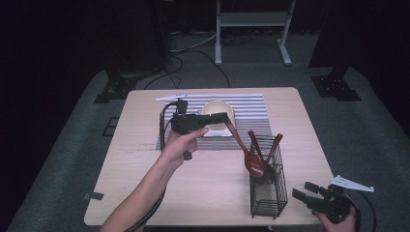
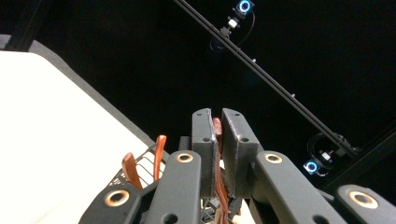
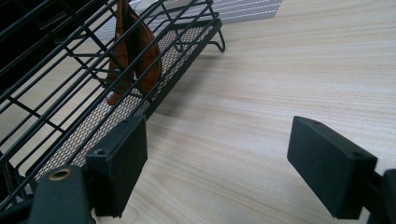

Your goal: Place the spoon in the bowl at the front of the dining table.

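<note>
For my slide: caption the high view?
Left tool grips a brown wooden spoon above the black wire caddy.

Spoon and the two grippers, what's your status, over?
Left gripper shut on brown spoon, bowl end above wire basket. Right gripper open, idle beside basket. Two utensils already inside.

Glossy brown spoon [image 1: 245,150], black wire-mesh metal basket [image 1: 267,193], matt pale wood-grain table [image 1: 203,179], striped cloth mat [image 1: 251,108].

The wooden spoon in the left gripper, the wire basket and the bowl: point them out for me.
wooden spoon [image 1: 253,163], high view, on its bowl end.
wire basket [image 1: 267,199], high view, on its front mesh wall.
bowl [image 1: 216,108], high view, on its inner wall.
</note>
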`<control>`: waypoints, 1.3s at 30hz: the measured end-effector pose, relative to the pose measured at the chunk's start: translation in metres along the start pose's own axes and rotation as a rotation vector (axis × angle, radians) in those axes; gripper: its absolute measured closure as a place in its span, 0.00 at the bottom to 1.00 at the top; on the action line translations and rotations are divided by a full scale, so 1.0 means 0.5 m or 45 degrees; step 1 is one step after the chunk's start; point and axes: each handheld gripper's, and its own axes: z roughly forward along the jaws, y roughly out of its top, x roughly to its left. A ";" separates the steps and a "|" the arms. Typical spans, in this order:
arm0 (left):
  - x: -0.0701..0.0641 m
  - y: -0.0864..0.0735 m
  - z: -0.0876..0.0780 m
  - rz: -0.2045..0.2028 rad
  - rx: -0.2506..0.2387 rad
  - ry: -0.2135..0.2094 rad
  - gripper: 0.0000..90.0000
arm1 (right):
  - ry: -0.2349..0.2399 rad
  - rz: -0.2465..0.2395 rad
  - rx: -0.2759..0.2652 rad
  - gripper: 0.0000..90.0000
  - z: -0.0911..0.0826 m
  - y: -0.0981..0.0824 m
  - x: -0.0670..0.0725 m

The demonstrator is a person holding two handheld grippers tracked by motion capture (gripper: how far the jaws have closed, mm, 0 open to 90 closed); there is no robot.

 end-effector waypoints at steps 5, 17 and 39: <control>0.010 0.004 -0.012 -0.007 -0.008 0.026 0.94 | -0.001 -0.001 0.001 0.21 0.000 0.000 0.000; 0.042 0.010 -0.036 -0.027 -0.027 0.105 0.94 | -0.001 0.002 0.000 0.21 -0.001 0.000 0.000; 0.132 0.012 -0.077 -0.078 -0.053 0.292 0.94 | -0.002 0.012 -0.006 0.21 -0.001 -0.001 -0.003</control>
